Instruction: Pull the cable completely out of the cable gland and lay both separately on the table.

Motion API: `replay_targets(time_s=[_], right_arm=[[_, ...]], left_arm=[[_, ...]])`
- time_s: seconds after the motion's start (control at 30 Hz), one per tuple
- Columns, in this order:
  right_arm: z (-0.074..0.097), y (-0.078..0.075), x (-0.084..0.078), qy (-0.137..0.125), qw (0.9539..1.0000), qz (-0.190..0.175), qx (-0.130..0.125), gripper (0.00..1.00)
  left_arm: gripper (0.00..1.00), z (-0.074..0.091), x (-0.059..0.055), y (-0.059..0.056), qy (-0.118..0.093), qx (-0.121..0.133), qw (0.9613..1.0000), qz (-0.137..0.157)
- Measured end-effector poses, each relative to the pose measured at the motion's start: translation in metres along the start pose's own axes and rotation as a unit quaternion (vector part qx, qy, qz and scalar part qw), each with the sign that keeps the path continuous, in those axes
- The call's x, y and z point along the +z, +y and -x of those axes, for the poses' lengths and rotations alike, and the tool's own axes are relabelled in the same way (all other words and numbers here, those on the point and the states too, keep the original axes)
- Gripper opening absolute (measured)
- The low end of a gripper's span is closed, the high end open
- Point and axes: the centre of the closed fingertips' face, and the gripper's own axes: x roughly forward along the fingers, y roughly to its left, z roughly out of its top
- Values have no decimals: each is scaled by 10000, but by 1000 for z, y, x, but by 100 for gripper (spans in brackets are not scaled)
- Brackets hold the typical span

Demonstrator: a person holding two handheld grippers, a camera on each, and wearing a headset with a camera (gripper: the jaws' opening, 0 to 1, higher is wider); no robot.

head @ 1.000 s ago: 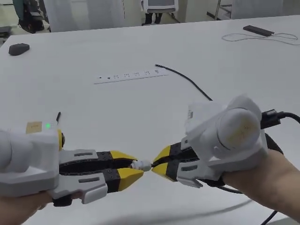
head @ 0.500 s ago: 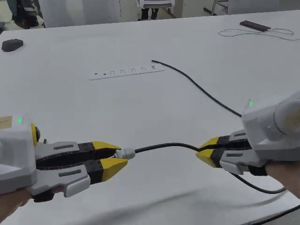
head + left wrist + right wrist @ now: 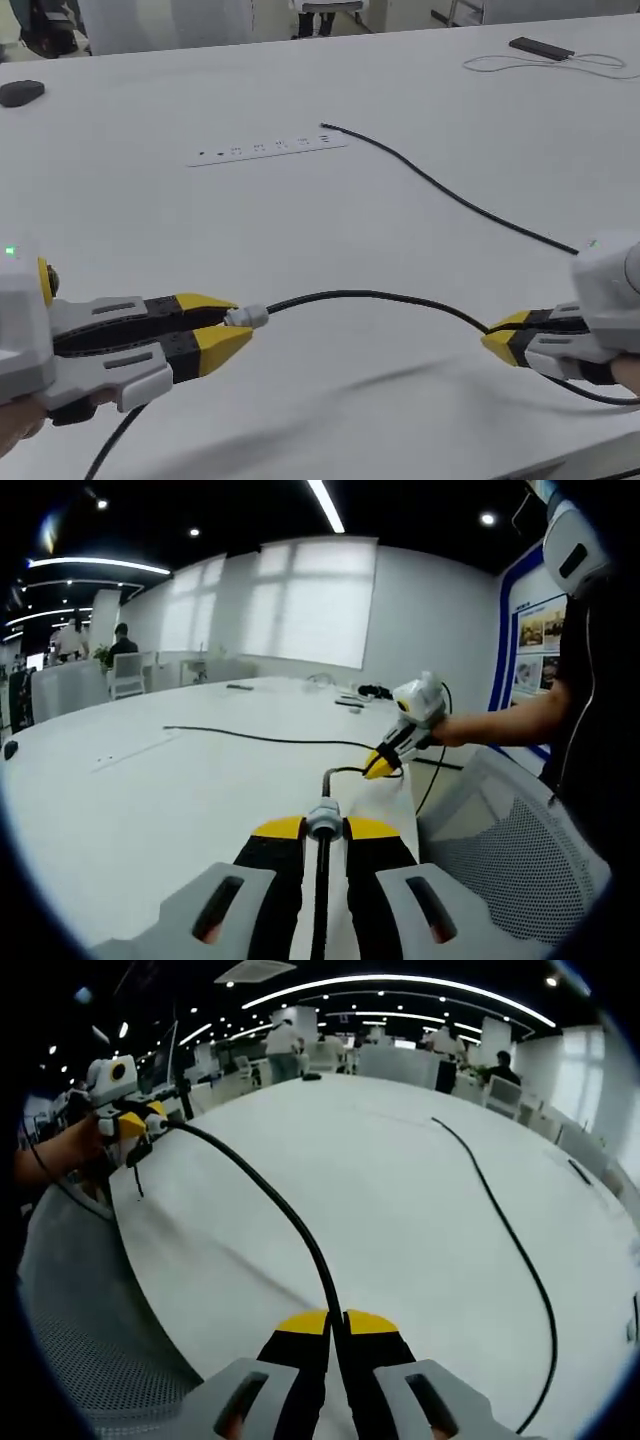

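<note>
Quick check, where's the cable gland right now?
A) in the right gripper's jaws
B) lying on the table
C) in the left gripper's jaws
C: the left gripper is shut on the white cable gland, while the right gripper pinches the black cable further along.

My left gripper (image 3: 225,325) and right gripper (image 3: 490,340) are pale grey, then black, yellow at the front. The cable (image 3: 380,295) is black, the gland (image 3: 245,316) white. Table (image 3: 300,230) and strip (image 3: 268,150): white.

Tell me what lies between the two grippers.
In the head view, a black cable arcs from the cable gland in the left gripper to the right gripper, above the white table.
</note>
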Motion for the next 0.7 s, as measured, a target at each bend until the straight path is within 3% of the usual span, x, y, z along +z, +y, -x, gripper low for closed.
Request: replay_targets(time_s=[0.17, 0.2, 0.27, 0.33, 0.4, 0.5, 0.57, 0.6, 0.7], right_arm=[[-1, -2, 2, 111, 9999, 92, -23, 1], [-1, -2, 3, 151, 9998, 114, -23, 3], [-1, -8, 11, 101, 9987, 437, -260, 17], [0, -3, 18, 130, 9986, 483, -184, 20], [2, 3, 43, -230, 9973, 693, -119, 17], [5, 21, 84, -682, 9957, 624, 92, 26], [3, 36, 96, -648, 9948, 698, 348, 27], [2, 47, 109, -802, 9918, 882, 466, 27], [-2, 84, 127, -841, 9827, 1376, 906, 24]], left_arm=[[14, 0, 0, 1, 25, 29, 10000, -44], [14, 1, 0, 2, 63, 82, 9998, -165], [14, 2, 2, 1, 31, 43, 9999, -88], [14, 2, 1, 3, 40, 92, 9999, -124], [14, 1, -1, 3, 88, 85, 9999, -94], [14, -1, -5, -1, 138, 18, 9999, -73], [14, -3, -5, -3, 128, 2, 9999, -92], [14, -3, -5, -2, 135, 2, 9999, -104], [14, -4, -6, -3, 152, -29, 9998, -98]])
